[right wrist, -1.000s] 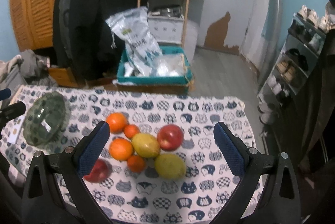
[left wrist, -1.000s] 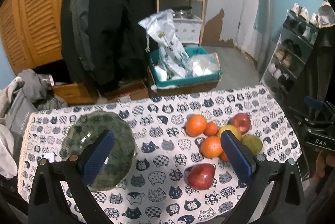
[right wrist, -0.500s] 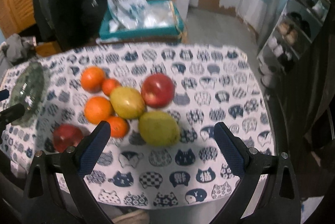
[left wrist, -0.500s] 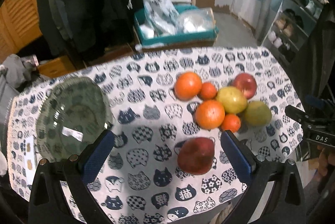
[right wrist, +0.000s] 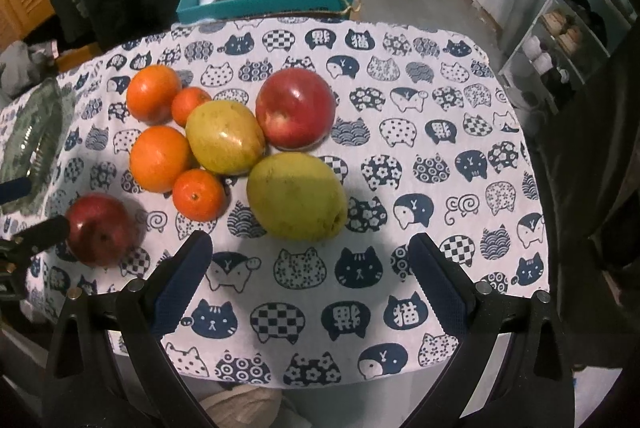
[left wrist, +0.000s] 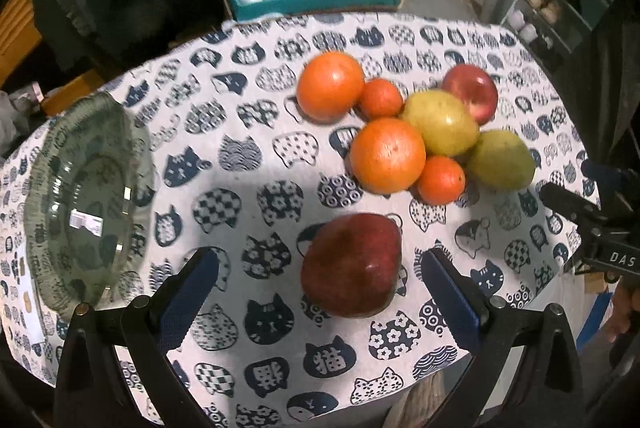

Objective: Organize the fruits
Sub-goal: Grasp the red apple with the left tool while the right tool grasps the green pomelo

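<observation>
A dark red apple (left wrist: 352, 264) lies alone on the cat-print cloth, between the open fingers of my left gripper (left wrist: 320, 292), which hangs just above it. Behind it sits a cluster: two big oranges (left wrist: 387, 154), two small mandarins (left wrist: 440, 180), two yellow-green pears (left wrist: 500, 160) and a second red apple (left wrist: 472, 92). My right gripper (right wrist: 310, 280) is open just in front of the nearer green pear (right wrist: 296, 196). The dark red apple (right wrist: 100, 228) shows at the left of the right wrist view. An empty green glass bowl (left wrist: 80, 200) stands at the table's left.
The table's near edge (left wrist: 360, 388) runs right under both grippers. Beyond the far edge stands a teal box (right wrist: 264, 0) with plastic bags, dark coats at the left and a shoe rack (right wrist: 568, 40) at the right. The other gripper's black body (left wrist: 600, 228) reaches in from the right.
Both grippers have moved down and forward toward the table, so the fruit looks much larger. The left one now brackets the dark red apple; the right one has closed in on the green pear.
</observation>
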The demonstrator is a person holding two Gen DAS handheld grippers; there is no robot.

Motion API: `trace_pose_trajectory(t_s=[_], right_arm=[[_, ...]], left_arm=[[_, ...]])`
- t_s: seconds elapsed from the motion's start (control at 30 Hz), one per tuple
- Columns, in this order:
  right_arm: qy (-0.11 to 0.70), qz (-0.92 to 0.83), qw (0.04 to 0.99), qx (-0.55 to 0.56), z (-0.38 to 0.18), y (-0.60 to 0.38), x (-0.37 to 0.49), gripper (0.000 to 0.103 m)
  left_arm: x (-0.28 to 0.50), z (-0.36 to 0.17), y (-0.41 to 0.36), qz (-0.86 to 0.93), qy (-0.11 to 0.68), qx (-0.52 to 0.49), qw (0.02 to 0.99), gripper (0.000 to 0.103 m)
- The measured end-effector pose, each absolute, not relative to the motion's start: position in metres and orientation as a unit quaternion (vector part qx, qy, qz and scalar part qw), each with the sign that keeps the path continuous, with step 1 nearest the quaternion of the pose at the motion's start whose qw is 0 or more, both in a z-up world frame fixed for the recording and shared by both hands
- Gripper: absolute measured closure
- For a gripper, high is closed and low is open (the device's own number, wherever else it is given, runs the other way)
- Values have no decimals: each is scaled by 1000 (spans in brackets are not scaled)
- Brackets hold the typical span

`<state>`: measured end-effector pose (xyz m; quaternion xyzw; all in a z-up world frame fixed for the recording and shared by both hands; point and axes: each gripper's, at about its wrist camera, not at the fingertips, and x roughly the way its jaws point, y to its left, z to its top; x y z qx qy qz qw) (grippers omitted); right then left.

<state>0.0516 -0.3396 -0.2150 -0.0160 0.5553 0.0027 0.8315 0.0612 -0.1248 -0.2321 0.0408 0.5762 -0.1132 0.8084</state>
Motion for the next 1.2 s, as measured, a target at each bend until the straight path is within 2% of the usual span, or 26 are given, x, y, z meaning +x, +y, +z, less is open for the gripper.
trace_pose_trajectory(t_s=[0.2,0.4,0.47,0.53,0.73,1.2], right_arm=[[563,4,827,-13,-223,-342,53,5],[573,9,820,-9,-235,-343,60,5],[576,12,817,-10,-240,-342,63,5],[580,16,815,-10,-244,-341,67,5],[586,23,810,-9,-257,-340,81,5],[610,29,792,-4,-290,-342,110,5]], left_arm=[[62,-253,-135,-121,595,50,793,2],[64,-271,-143,-135,616,56,774,19],[65,-276,-145,-140,625,57,766,31],[65,-279,-145,-147,630,46,761,36],[70,-271,-143,-149,618,28,772,39],[89,-267,-138,-145,599,11,788,39]])
